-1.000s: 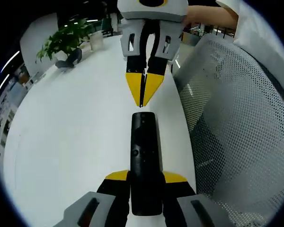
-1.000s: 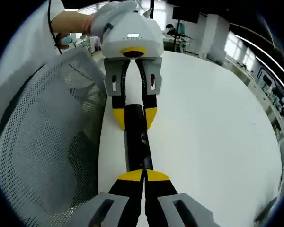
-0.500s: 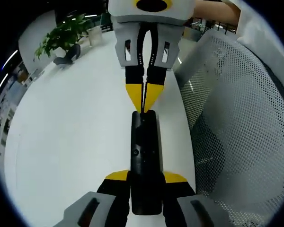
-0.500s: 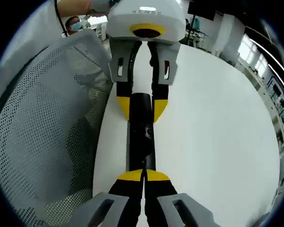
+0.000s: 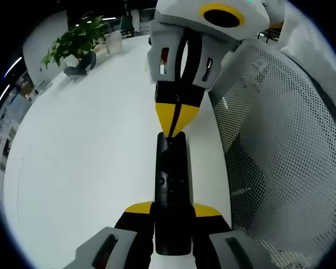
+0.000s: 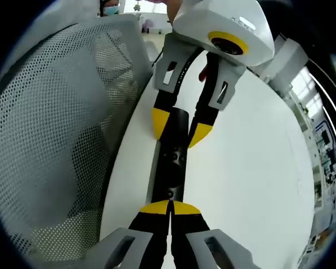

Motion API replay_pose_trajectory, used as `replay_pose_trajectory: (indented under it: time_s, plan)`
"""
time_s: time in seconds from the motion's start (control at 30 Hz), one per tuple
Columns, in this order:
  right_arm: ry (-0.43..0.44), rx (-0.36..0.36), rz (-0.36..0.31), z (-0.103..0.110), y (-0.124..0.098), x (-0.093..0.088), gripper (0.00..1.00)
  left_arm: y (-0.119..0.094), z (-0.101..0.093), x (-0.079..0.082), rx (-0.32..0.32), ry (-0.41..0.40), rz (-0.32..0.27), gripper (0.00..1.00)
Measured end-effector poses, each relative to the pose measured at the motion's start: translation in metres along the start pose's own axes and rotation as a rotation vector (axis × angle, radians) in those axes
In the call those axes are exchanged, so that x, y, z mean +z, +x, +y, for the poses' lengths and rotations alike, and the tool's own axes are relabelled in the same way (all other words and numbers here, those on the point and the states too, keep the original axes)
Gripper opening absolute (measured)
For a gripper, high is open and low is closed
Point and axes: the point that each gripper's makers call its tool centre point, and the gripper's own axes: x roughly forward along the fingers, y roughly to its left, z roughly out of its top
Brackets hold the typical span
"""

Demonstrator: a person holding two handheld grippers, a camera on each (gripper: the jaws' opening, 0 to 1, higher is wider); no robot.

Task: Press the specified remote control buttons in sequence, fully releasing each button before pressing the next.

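At the remote's [image 5: 171, 190] far end, the right tool [image 5: 177, 124], tips closed, presses down; left tool [image 6: 180, 126] clamps the remote. Press straight, then lift clear.

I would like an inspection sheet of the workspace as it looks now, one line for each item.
Surface: white table, bare around the job.
Job's things: black remote control lying lengthwise near the table edge.
Clutter: nothing seen near the remote.
Grippers: left gripper shut on the remote's end; right gripper shut, its tip on the remote's far end.
Cables: nothing seen.
Surroundings: grey mesh chair beside the table; potted plant at the far end.
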Motion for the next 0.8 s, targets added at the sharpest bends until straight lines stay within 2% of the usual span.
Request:
replay_pose_trajectory:
  time_s: [0.13, 0.17, 0.27, 0.33, 0.43, 0.63, 0.8]
  plan:
    - [0.079, -0.016, -0.028, -0.001, -0.002, 0.000, 0.00, 0.000, 0.000, 0.000, 0.001, -0.003, 0.000, 0.23]
    - [0.130, -0.020, -0.030, 0.000, -0.002, 0.001, 0.00, 0.000, 0.000, 0.000, 0.002, -0.004, -0.001, 0.23]
    - [0.148, 0.012, -0.067, 0.003, -0.002, 0.010, 0.00, 0.000, 0.000, 0.001, 0.004, 0.000, 0.003, 0.23]
    - [0.142, 0.012, -0.066, 0.003, -0.001, 0.012, 0.00, 0.000, 0.000, 0.001, 0.003, 0.000, 0.006, 0.23]
    - [0.114, 0.004, -0.028, 0.002, 0.003, 0.009, 0.00, 0.000, 0.000, 0.001, 0.002, 0.001, 0.009, 0.23]
    - [0.109, 0.021, -0.016, 0.000, 0.003, 0.009, 0.00, 0.000, 0.001, 0.001, 0.001, 0.004, 0.004, 0.23]
    - [0.055, 0.039, 0.020, -0.002, 0.006, 0.011, 0.00, -0.001, 0.001, 0.000, -0.015, 0.027, 0.024, 0.23]
